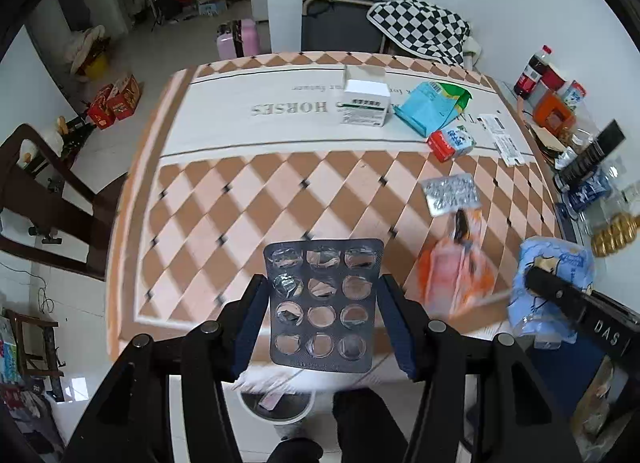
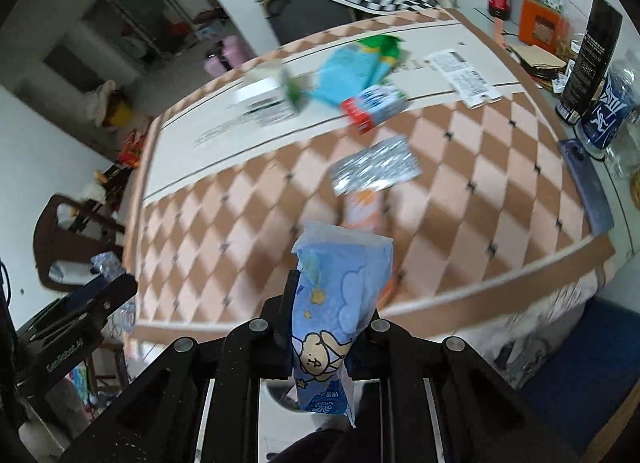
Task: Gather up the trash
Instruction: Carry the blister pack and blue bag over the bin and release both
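Observation:
My left gripper (image 1: 322,319) is shut on an emptied dark grey blister pack (image 1: 324,303), held flat above the near edge of the checked table (image 1: 240,203). My right gripper (image 2: 332,303) is shut on a crumpled blue wrapper with a bear drawing (image 2: 340,295), also lifted off the table; the left wrist view shows that wrapper (image 1: 556,263) at the right. On the table lie a silver blister pack (image 1: 452,195), an orange wrapper (image 1: 452,275), a small red and blue carton (image 1: 452,141), a blue and green bag (image 1: 432,103), a white box (image 1: 366,101) and a paper label (image 1: 502,137). A white-rimmed bin (image 1: 280,407) stands on the floor below both grippers.
A dark wooden chair (image 1: 40,191) stands left of the table. Along the right side runs a crowded shelf with a cola bottle (image 1: 532,71), a tall black box (image 2: 588,59) and a phone (image 2: 584,183). A folded cot with a checkered cushion (image 1: 420,29) is behind the table.

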The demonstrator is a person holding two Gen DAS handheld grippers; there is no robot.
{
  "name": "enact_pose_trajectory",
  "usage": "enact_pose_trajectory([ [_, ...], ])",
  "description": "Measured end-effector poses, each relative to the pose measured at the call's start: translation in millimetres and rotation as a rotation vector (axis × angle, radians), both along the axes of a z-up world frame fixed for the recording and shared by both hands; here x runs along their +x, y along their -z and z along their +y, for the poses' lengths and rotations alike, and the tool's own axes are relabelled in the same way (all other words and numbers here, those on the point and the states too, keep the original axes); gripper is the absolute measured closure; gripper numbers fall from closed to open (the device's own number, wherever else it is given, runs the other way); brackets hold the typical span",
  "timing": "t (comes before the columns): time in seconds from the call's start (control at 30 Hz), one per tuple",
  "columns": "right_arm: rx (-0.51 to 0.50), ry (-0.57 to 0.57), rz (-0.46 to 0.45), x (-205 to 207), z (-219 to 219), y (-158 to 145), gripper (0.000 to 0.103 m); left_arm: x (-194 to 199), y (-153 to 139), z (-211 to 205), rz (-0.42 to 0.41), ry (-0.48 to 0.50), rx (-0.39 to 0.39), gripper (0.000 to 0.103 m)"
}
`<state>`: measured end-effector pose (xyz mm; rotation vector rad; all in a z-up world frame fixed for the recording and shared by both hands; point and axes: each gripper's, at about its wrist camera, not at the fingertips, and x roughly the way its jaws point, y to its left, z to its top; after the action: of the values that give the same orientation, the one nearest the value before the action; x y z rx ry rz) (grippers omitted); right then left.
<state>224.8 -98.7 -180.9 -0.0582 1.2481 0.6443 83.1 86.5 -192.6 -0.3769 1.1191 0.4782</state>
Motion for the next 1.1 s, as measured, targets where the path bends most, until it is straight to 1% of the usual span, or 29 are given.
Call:
enact_pose_trajectory([
  [0.07, 0.005, -0.014, -0.001, -39, 6, -2, 0.085, -32, 0, 1, -0.004, 0.004, 0.003, 0.05],
  [0.17, 0.005, -0.025, 0.023, -93, 12, 9, 0.085, -79, 9, 1, 0.008, 0.007, -0.001, 0.05],
  [0.27, -0.011, -0.032, 0.075, -142, 17, 38, 0.085, -120, 34, 2, 0.047, 0.006, -0.024, 0.05],
  [0.33, -0.031, -0.039, 0.119, -170, 20, 65, 0.085, -144, 60, 3, 0.086, -0.003, -0.051, 0.05],
  [0.37, -0.048, -0.049, 0.152, -187, 23, 85, 0.085, -153, 72, 3, 0.104, -0.008, -0.066, 0.05],
  [0.4, -0.058, -0.051, 0.173, -195, 24, 99, 0.085, -163, 88, 4, 0.127, -0.015, -0.083, 0.05],
  [0.47, -0.098, -0.069, 0.222, -218, 29, 139, 0.085, -179, 122, 6, 0.172, -0.028, -0.113, 0.05],
  [0.53, -0.125, -0.079, 0.278, -235, 31, 180, 0.085, -192, 161, 7, 0.216, -0.042, -0.139, 0.05],
  [0.57, -0.148, -0.089, 0.305, -245, 33, 206, 0.085, -196, 179, 7, 0.231, -0.047, -0.154, 0.05],
  [0.63, -0.173, -0.1, 0.34, -255, 36, 243, 0.085, -203, 224, 9, 0.27, -0.057, -0.19, 0.05],
  [0.67, -0.195, -0.109, 0.361, -261, 39, 271, 0.085, -204, 244, 10, 0.279, -0.062, -0.216, 0.05],
  [0.7, -0.206, -0.112, 0.37, -264, 41, 289, 0.085, -207, 271, 12, 0.292, -0.071, -0.25, 0.05],
  [0.73, -0.213, -0.112, 0.387, -267, 42, 315, 0.085, -208, 291, 13, 0.302, -0.078, -0.275, 0.05],
  [0.77, -0.223, -0.115, 0.403, -269, 44, 339, 0.085, -209, 312, 15, 0.297, -0.084, -0.319, 0.05],
  [0.8, -0.232, -0.113, 0.416, -270, 45, 360, 0.085, -211, 341, 18, 0.301, -0.092, -0.369, 0.05],
  [0.83, -0.231, -0.11, 0.43, -272, 47, 379, 0.085, -211, 360, 20, 0.31, -0.105, -0.392, 0.05],
  [0.87, -0.233, -0.116, 0.452, -274, 49, 407, 0.085, -212, 381, 23, 0.309, -0.116, -0.424, 0.049],
  [0.9, -0.239, -0.118, 0.459, -275, 50, 425, 0.085, -213, 402, 25, 0.318, -0.125, -0.46, 0.049],
  [0.97, -0.238, -0.125, 0.482, -279, 55, 466, 0.085, -214, 444, 29, 0.341, -0.139, -0.502, 0.049],
  [1.0, -0.241, -0.125, 0.499, -280, 58, 486, 0.085, -217, 461, 32, 0.353, -0.141, -0.514, 0.044],
  [1.03, -0.233, -0.121, 0.519, -283, 59, 508, 0.084, -220, 473, 32, 0.362, -0.147, -0.522, 0.038],
  [1.07, -0.229, -0.123, 0.535, -282, 60, 524, 0.084, -221, 484, 34, 0.367, -0.154, -0.53, 0.034],
  [1.1, -0.238, -0.125, 0.551, -284, 61, 541, 0.076, -224, 496, 37, 0.378, -0.165, -0.533, 0.025],
])
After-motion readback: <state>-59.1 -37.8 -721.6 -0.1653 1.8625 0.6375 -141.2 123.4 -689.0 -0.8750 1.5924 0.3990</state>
